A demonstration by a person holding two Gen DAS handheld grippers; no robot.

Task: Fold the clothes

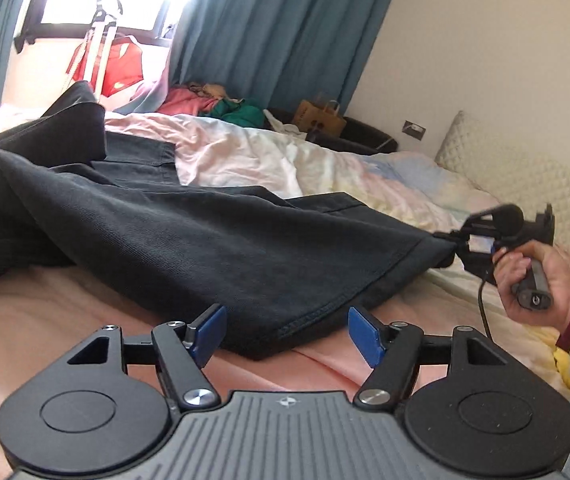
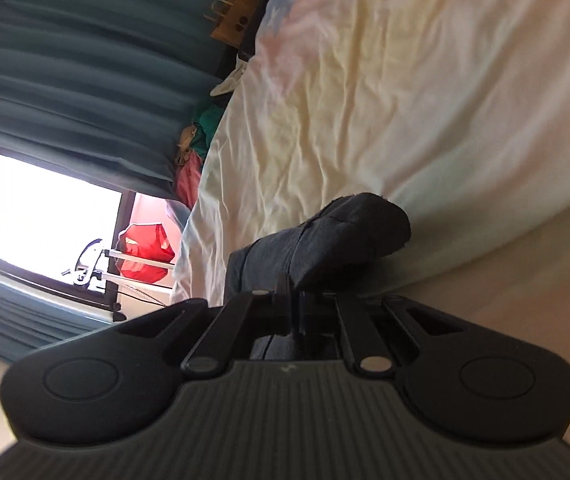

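Left tool [image 1: 287, 334] gapes wide, nearest, just short of dark garment [image 1: 189, 240] hem corner on bed [image 1: 85, 320]. Right tool [image 1: 451, 250] pinches far-right hem corner, pulling it taut. Cloth looks thick, soft, heavyish, likely droops; stitched hem corners look best to grab.

A home bedroom: rumpled bed [image 1: 325, 168], teal curtains [image 1: 281, 28], window [image 2: 45, 204].

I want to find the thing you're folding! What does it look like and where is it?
Look at the bed with the pale pink sheet. Spread across it lies a big dark charcoal denim garment, one corner pinched by the right gripper. It is the only dark cloth there; the bedding behind it is pastel.
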